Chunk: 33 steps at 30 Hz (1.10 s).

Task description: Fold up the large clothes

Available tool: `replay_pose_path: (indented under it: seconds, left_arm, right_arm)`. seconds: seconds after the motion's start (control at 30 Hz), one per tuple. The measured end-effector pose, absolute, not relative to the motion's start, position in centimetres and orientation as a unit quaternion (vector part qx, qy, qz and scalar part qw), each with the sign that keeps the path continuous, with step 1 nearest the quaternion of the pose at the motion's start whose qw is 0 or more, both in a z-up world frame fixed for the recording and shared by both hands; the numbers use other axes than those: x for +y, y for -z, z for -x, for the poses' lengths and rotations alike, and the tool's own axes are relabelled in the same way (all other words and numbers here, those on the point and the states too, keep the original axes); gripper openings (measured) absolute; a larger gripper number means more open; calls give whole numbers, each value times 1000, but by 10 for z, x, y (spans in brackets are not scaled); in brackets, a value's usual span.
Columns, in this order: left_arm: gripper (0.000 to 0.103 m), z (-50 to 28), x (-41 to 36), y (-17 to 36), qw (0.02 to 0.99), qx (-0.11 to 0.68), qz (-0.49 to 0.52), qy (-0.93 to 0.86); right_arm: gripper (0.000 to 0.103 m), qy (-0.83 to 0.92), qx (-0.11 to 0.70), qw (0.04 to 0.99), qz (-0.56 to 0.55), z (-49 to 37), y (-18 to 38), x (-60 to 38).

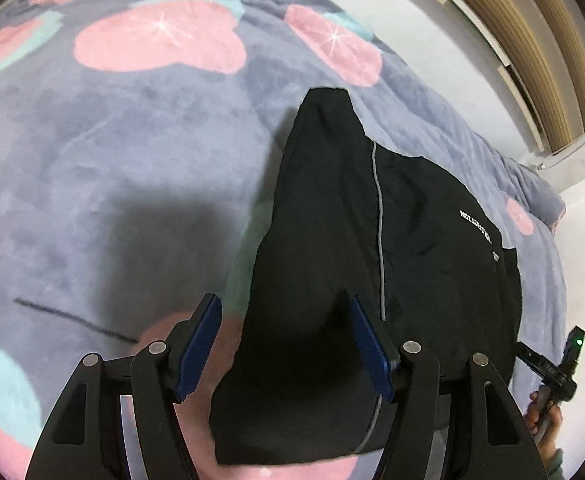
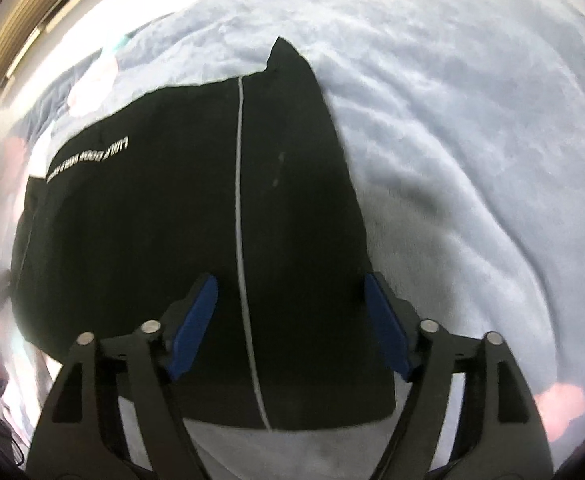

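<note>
A black garment (image 1: 372, 240) with a thin grey stripe and white lettering lies folded on a grey-blue blanket (image 1: 132, 160) with pink hearts. My left gripper (image 1: 284, 344) is open above the garment's near left edge, holding nothing. In the right wrist view the same garment (image 2: 172, 220) lies flat on the blanket (image 2: 472, 140). My right gripper (image 2: 290, 320) is open over the garment's near end, jaws wide on either side of the grey stripe, holding nothing. The right gripper also shows in the left wrist view (image 1: 560, 364), held in a hand.
The bed's edge runs along the far right in the left wrist view, with a pale floor (image 1: 432, 40) and a wooden slatted wall (image 1: 532, 40) beyond. A thin dark line (image 1: 76, 320) lies on the blanket to the left.
</note>
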<state>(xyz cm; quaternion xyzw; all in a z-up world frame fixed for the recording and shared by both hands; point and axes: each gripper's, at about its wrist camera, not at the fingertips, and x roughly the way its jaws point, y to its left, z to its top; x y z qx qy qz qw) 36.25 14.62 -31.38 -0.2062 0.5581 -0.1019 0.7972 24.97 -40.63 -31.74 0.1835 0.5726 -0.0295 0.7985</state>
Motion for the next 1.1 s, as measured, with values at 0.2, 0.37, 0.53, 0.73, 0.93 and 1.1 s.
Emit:
replay_pose_path:
  seconds: [0.2, 0.37, 0.53, 0.73, 0.93, 1.1]
  left_arm:
    - [72, -383, 124, 346, 762, 600, 192, 150]
    - [75, -397, 121, 355, 754, 600, 214, 159]
    - [76, -408, 117, 365, 735, 609, 242, 175]
    - [79, -413, 117, 381, 715, 612, 286, 180]
    - [45, -406, 93, 364, 744, 600, 240, 169]
    - [27, -386, 73, 318, 790, 553, 204, 168]
  right_arm:
    - [91, -4, 593, 778, -208, -259, 339, -413]
    - [101, -35, 598, 766, -234, -265, 351, -422]
    - [102, -100, 609, 721, -316, -276, 379, -426]
    - [102, -144, 599, 684, -391, -290, 404, -421]
    - [60, -164, 587, 701, -370, -284, 384, -409]
    - [32, -166, 573, 733, -327, -281, 350, -398]
